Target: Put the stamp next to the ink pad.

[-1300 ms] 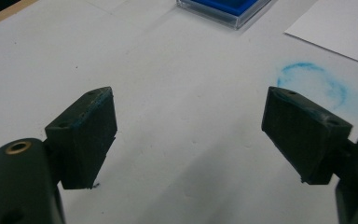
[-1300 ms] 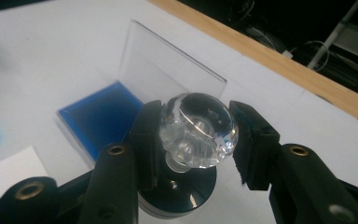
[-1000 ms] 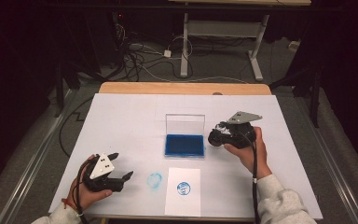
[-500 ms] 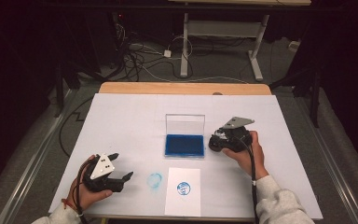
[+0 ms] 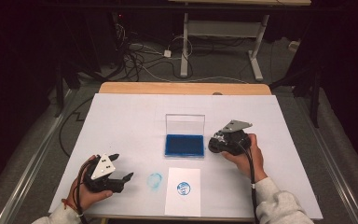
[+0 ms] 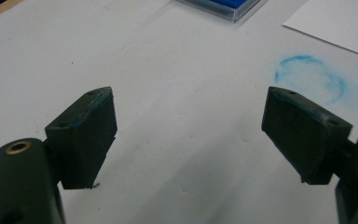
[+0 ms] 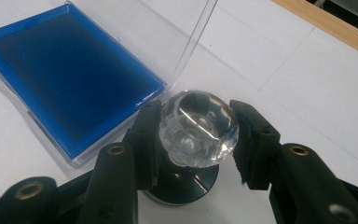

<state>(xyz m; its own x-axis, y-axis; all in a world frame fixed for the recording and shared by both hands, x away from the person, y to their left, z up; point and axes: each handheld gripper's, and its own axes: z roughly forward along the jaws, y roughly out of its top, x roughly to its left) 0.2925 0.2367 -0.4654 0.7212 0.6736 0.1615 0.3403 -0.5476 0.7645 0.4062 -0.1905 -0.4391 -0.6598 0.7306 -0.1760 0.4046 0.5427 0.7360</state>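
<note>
The right gripper (image 7: 196,135) has its fingers closed on the stamp's (image 7: 198,128) clear knob, just beside the open ink pad (image 7: 65,74) on the tabletop (image 5: 121,121). The left gripper (image 6: 189,135) rests near a blue smudge (image 6: 310,77), fingers wide apart and empty.

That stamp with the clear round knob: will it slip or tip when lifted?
The stamp may slip: its knob looks smooth, glassy and rounded between the right gripper jaws. It looks rigid, and probably top-heavy once lifted. Its dark round base sits flat beside the ink pad, so it seems stable now.
</note>
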